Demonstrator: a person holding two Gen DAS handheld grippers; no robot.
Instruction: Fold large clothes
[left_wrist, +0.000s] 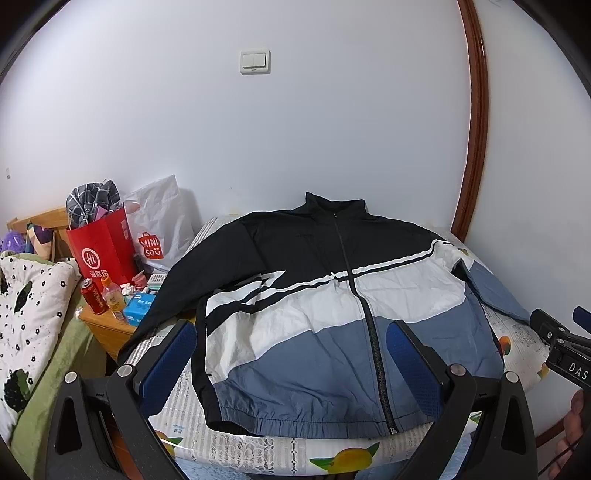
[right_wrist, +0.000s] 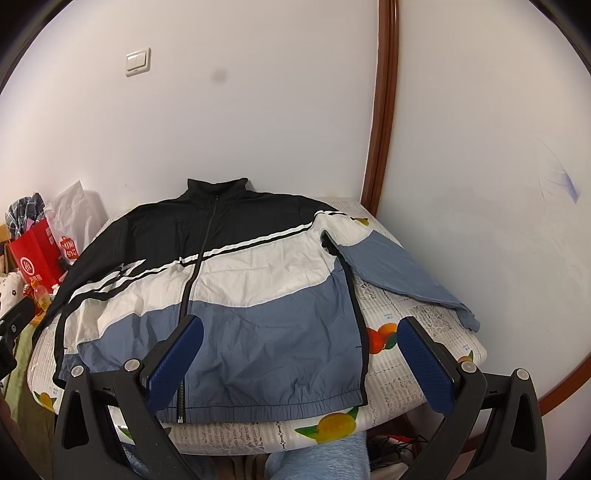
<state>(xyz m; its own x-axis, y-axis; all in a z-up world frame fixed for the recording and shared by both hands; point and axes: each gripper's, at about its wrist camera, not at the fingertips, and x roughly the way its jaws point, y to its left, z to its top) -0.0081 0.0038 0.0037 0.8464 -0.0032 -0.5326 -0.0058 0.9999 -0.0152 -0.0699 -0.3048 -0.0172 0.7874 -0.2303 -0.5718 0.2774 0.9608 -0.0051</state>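
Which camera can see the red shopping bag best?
The left wrist view. There the red bag stands big and whole beside the white bag, with its white logo easy to see. In the right wrist view the red bag is small, squeezed against the left edge and harder to make out.

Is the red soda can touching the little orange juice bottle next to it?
Cannot tell. In the left wrist view the red can and the orange bottle stand side by side on the wooden nightstand, overlapping, too small to show contact or gap.

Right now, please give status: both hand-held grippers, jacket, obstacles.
Left hand-held gripper open, right hand-held gripper open, both empty. Jacket flat, zipped, unfolded on table. Nothing on it.
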